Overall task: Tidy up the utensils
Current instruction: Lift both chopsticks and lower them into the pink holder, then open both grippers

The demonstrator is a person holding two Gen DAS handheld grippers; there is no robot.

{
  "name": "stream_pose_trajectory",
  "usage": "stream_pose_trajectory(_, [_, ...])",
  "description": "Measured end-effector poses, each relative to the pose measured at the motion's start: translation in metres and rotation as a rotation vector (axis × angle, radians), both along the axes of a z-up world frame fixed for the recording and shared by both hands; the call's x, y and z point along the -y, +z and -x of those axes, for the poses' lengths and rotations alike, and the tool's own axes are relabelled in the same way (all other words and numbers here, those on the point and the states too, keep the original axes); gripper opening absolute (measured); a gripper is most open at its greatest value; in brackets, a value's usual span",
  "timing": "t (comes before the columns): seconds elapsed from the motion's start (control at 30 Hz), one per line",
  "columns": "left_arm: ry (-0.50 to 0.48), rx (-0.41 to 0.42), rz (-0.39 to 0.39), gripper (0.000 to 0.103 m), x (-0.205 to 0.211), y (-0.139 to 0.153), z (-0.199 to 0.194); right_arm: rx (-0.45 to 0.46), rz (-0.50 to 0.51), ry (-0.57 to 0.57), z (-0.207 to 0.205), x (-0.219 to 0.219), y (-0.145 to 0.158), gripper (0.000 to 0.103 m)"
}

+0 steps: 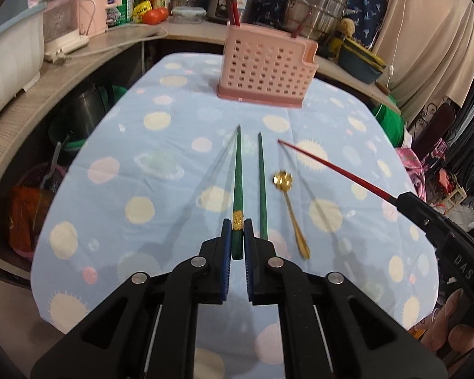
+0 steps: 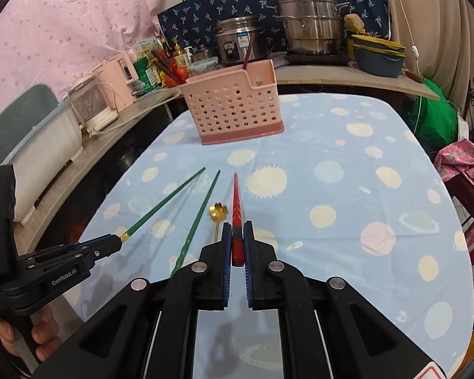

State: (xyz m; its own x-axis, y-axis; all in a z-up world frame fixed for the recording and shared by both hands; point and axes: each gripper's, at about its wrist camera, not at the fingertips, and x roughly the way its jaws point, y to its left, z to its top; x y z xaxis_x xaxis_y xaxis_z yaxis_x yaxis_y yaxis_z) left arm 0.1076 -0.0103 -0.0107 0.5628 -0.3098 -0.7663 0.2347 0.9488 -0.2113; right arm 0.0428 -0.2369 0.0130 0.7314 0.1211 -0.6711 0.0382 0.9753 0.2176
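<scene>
Left wrist view — what's gripped?
— Left gripper (image 1: 237, 240) is clamped on one green chopstick (image 1: 237, 189); right gripper (image 2: 237, 243) pinches the red chopstick (image 2: 236, 202).
— Room ahead?
— Open table (image 2: 347, 227) cloth up to the pink holder (image 2: 233, 107); second green chopstick (image 1: 262, 195) and gold spoon (image 1: 290, 211) lie between.

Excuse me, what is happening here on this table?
A person is tidying utensils with a claw in each hand. The left claw is shut on a green chopstick, the right claw on a red chopstick, both raised off the tablecloth. A second green chopstick and a gold spoon lie there. The pink utensil holder stands ahead.
</scene>
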Motion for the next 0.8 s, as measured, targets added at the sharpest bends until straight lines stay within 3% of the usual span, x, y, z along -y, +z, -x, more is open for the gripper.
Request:
stream_pose_trajectory(0.4, [0.039,0.146,0.036,0.007,-0.009,0.071,-0.03,0.152,-0.025,-0.029,-0.028,0.018,0.065,0.007])
stream_pose_trajectory(0.8, [0.084,0.248,0.053,0.007,-0.004,0.125,-0.097,0.25,-0.048,-0.052,-0.083,0.035,0.109,0.007])
